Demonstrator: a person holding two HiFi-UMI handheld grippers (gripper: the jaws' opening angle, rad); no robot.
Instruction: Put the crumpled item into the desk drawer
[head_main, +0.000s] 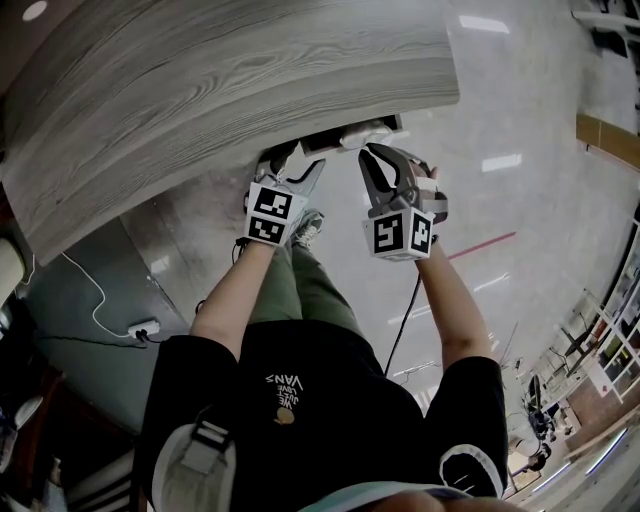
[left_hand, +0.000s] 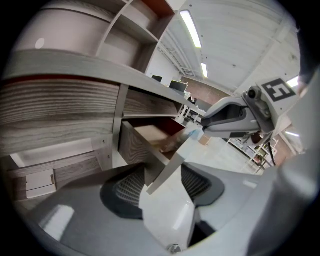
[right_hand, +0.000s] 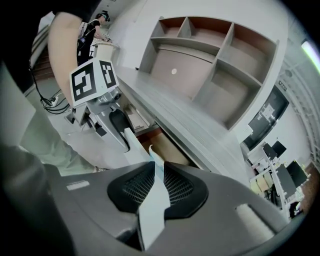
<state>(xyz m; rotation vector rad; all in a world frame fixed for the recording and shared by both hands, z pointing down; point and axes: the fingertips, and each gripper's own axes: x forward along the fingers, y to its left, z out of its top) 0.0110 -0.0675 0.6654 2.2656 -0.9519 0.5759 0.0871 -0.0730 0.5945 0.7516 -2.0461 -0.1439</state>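
Observation:
The desk drawer (left_hand: 150, 137) stands pulled out under the wood-grain desk top (head_main: 200, 90). My left gripper (left_hand: 164, 167) is open around the edge of the drawer's front panel (left_hand: 167, 172), which rests against one pad only. My right gripper (right_hand: 157, 162) hangs over the open drawer (right_hand: 167, 147). The crumpled item (right_hand: 154, 156), pale blue and white, sits between its parted pads at the tips. The left gripper view shows the crumpled item (left_hand: 192, 134) at the right gripper (left_hand: 205, 125), just above the drawer's inside. In the head view the left gripper (head_main: 290, 160) and right gripper (head_main: 385, 150) flank the drawer (head_main: 330, 140).
A shelf hutch (right_hand: 200, 60) stands on the desk. A lower cabinet front (left_hand: 35, 180) is left of the drawer. The person's legs (head_main: 300, 280) stand just behind the grippers. A power strip (head_main: 145, 328) with a cable lies on the floor to the left.

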